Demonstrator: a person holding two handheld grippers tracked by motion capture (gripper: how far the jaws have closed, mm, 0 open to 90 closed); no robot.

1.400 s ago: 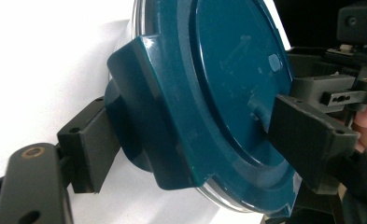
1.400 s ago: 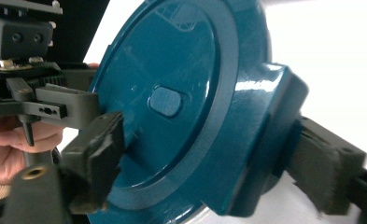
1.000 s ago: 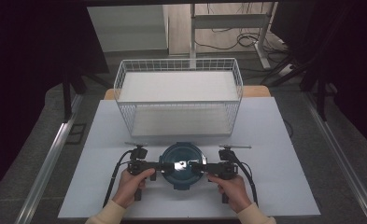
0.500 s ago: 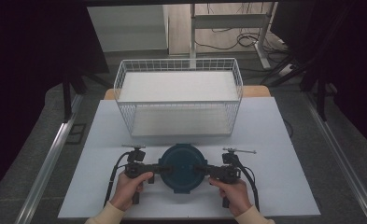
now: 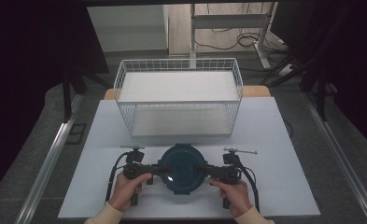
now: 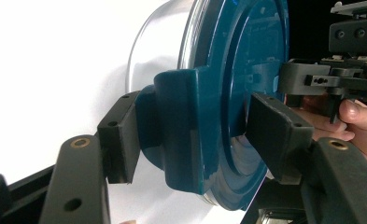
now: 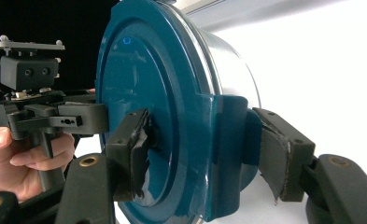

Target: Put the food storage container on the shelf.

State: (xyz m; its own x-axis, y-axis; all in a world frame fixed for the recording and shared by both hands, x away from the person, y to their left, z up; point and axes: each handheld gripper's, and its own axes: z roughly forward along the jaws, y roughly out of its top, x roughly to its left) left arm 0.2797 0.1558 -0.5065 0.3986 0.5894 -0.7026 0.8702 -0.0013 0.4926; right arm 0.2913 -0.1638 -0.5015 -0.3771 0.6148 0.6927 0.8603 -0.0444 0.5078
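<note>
A round, clear-walled container with a dark teal plastic lid (image 5: 181,168) sits on the white tabletop (image 5: 284,140), close to the person's edge and well in front of the white wire basket (image 5: 178,95) that stands at the far side. The container is between the two hands, lid up.

The left tool (image 5: 158,169) reaches in from the left. In the left gripper view its two black pads have just been closing – one pad (image 6: 120,135) presses on the outside of the teal locking flap (image 6: 176,126) at the container's rim, the other pad (image 6: 277,126) lies on the lid's top face, so the tool is clamped on the flap and rim. The left hand (image 5: 127,186) grips the tool's handle, and a black cable (image 5: 112,175) loops from it beside the wrist.

The right tool (image 5: 204,170) comes in from the opposite side, held by the right hand (image 5: 232,193). In the right gripper view (image 7: 209,140) its jaws have also just been closing: one worn pad (image 7: 134,144) rests on the lid's top face, while the other pad (image 7: 279,154) touches the outside of the flap (image 7: 230,140) on that side – the container's edge is pinched between them.

In each gripper view the other tool shows beyond the lid, with fingers (image 7: 29,158) wrapped around its grip.
</note>
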